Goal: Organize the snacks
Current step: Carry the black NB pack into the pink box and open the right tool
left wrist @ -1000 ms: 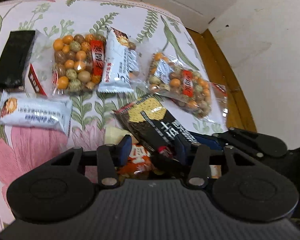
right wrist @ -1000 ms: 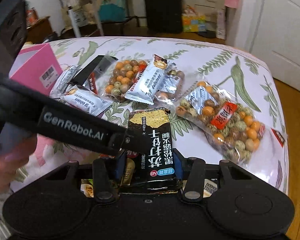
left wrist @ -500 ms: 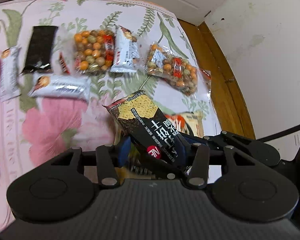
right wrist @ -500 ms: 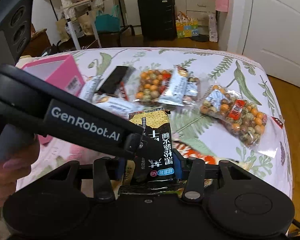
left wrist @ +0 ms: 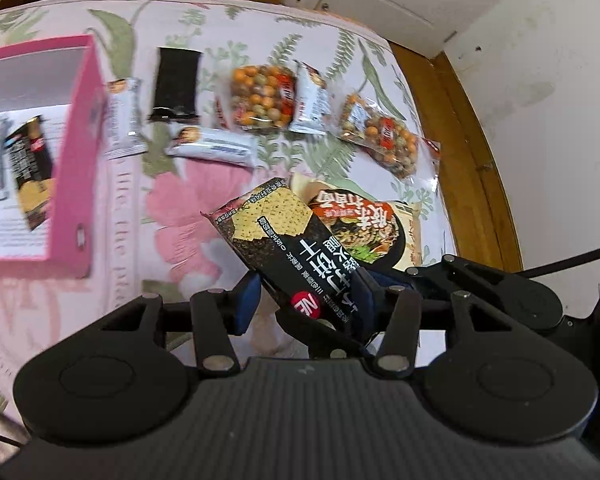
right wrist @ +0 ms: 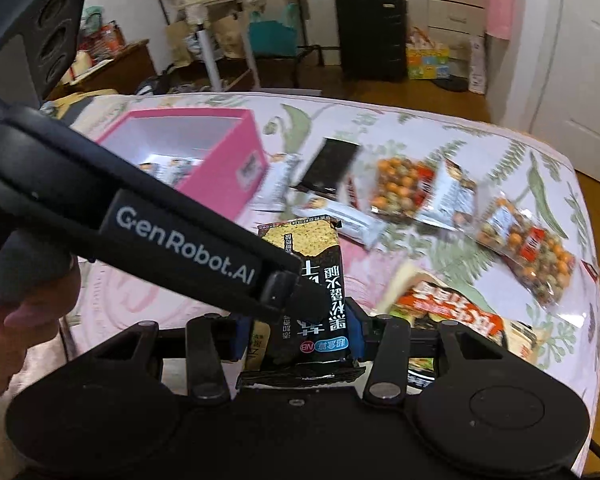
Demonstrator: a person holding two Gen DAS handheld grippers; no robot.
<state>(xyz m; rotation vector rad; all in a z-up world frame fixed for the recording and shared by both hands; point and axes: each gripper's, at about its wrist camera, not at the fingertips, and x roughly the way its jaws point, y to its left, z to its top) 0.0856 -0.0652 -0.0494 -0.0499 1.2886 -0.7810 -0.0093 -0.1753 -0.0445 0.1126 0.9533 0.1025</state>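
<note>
Lower end of black cracker packet hidden behind my right claw, clamped on it, lifted above surface. Left claw: jaws just opening, packet between; grip unclear. Pink box left; nut bags, blurred wrappers beyond.

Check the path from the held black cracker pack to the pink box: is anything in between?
Nothing visible blocks it. The cracker pack is lifted above the bedspread; the pink box sits open-topped to its left. The loose snacks lie flat beyond that line, lower than the pack.
</note>
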